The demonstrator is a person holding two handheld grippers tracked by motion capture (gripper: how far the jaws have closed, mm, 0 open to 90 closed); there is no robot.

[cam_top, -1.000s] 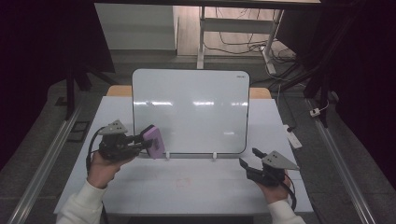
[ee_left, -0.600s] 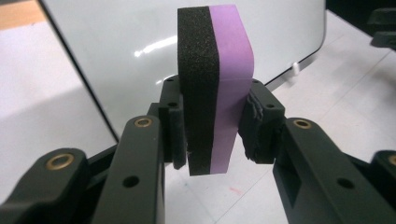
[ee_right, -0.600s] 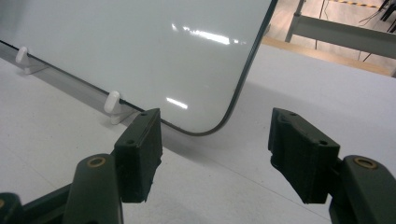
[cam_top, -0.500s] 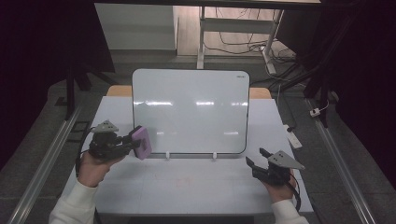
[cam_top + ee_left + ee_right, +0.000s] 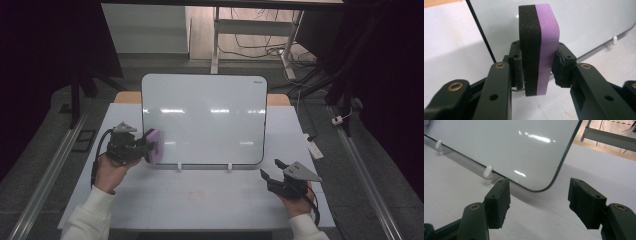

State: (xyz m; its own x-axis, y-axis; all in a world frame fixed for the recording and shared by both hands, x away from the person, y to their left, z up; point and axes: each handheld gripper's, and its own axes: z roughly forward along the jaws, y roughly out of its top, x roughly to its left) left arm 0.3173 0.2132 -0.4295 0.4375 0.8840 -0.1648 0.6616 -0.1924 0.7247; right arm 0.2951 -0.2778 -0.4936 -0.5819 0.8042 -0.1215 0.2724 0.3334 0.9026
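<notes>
The left tool (image 5: 146,146) clamps a purple-and-black foam eraser (image 5: 538,47), holding it upright against the lower left corner of the whiteboard (image 5: 205,117) propped on the white desk (image 5: 200,200). The right tool (image 5: 539,202) rests open just before the board's lower right corner, nothing between its jaws

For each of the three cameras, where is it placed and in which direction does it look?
High view: above the person's side, looking forward and down on the table; forearms, hands, left gripper and right gripper show.
Left gripper view: on the left gripper, looking along its jaws shut on the eraser.
Right gripper view: on the right gripper, looking along its open jaws at the whiteboard's corner.
Shared: all three show the whiteboard; high and left views show the eraser.
</notes>
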